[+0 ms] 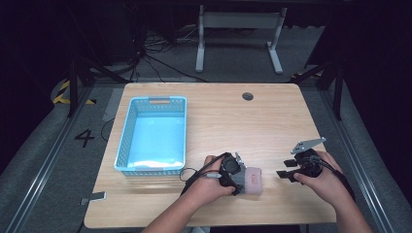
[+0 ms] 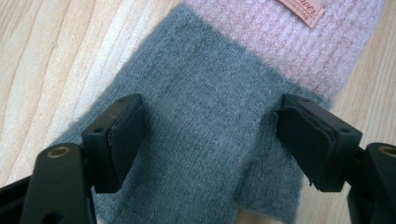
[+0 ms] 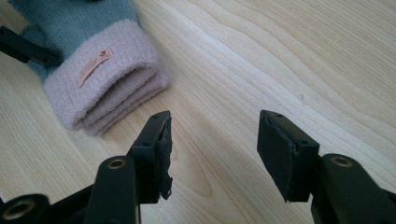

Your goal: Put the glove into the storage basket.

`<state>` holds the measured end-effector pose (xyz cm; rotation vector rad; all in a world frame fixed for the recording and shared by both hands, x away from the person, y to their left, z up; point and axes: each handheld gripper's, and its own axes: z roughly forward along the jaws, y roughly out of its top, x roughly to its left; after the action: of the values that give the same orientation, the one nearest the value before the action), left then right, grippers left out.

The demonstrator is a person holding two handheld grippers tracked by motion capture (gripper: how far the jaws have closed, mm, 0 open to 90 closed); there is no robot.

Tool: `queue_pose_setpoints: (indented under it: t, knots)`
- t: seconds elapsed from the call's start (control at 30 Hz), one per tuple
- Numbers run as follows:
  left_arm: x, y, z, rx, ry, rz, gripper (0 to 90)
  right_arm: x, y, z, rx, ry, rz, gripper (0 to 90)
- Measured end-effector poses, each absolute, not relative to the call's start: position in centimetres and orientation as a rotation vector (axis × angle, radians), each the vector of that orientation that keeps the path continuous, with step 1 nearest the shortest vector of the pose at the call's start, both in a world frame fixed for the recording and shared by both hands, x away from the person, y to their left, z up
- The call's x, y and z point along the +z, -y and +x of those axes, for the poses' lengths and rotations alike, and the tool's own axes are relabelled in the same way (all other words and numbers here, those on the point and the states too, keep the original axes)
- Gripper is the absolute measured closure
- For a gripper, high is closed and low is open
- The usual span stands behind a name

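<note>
A light blue perforated basket point(image 1: 127, 141) is seen standing on the left part of the wooden desk point(image 1: 228, 121), its long side running away from the near edge; an orange strip is visible at its far rim. A round dark cable port point(image 1: 248, 96) is set into the desk near the far edge. Beyond the desk, the white legs of a second frame point(image 1: 238, 36) are seen on the grey floor, with black cables point(image 1: 155, 53) trailing beside them. A painted numeral 4 point(image 1: 85, 138) and yellow-black tape point(image 1: 62, 93) are marked on the floor at left.
</note>
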<state>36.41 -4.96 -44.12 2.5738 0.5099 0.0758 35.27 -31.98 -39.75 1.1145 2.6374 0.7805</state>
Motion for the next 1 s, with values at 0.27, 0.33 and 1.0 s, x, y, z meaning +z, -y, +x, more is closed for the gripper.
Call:
queue_pose_setpoints:
  t: [0.27, 0.33, 1.0]
  knots:
    - [-44.1, 5.1, 36.2, 0.096, -0.546, 2.576, 32.6, -39.8, 31.8, 35.3, 0.778, -2.627, 1.108, 44.3]
    - [-44.0, 5.2, 36.1, 0.098, -0.542, 2.581, 36.5, -39.7, 31.8, 35.2, 0.782, -2.622, 1.105, 44.3]
    - [-43.0, 5.4, 35.5, 0.083, -0.537, 2.59, 70.1, -39.5, 32.4, 35.5, 0.806, -2.599, 1.122, 44.3]
